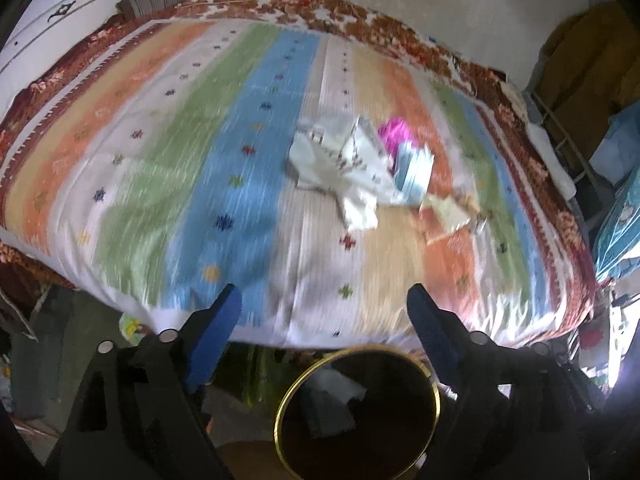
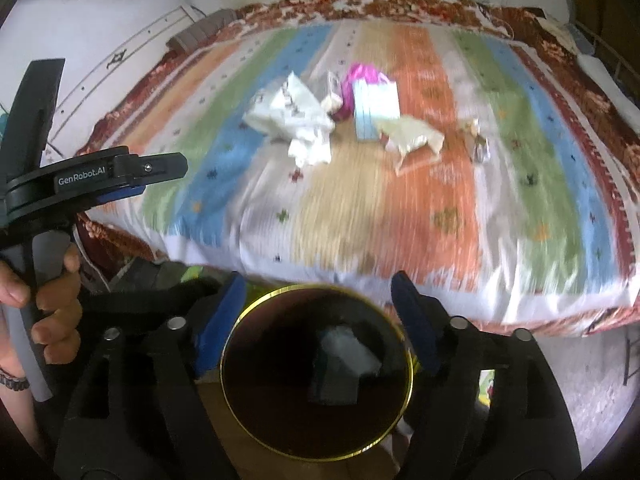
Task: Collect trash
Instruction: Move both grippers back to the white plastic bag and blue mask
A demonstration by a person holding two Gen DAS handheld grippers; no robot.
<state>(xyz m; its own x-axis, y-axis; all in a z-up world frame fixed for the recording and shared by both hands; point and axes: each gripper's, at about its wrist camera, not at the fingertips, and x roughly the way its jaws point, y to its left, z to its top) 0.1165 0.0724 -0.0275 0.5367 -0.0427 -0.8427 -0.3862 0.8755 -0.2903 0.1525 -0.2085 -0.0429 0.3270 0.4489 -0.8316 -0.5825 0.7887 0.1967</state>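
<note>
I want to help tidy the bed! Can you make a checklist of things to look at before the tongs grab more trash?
1. Left tongs empty and open: ok.
2. Right tongs empty and open: ok.
3. Gold-rimmed bin below both tongs, with room: ok; white paper lies inside.
4. Trash left on the striped bedspread: not ok; crumpled white paper, pink wrapper, blue-and-white packet, cream wrapper.
5. Small piece further right: cannot tell, blurred.
</note>
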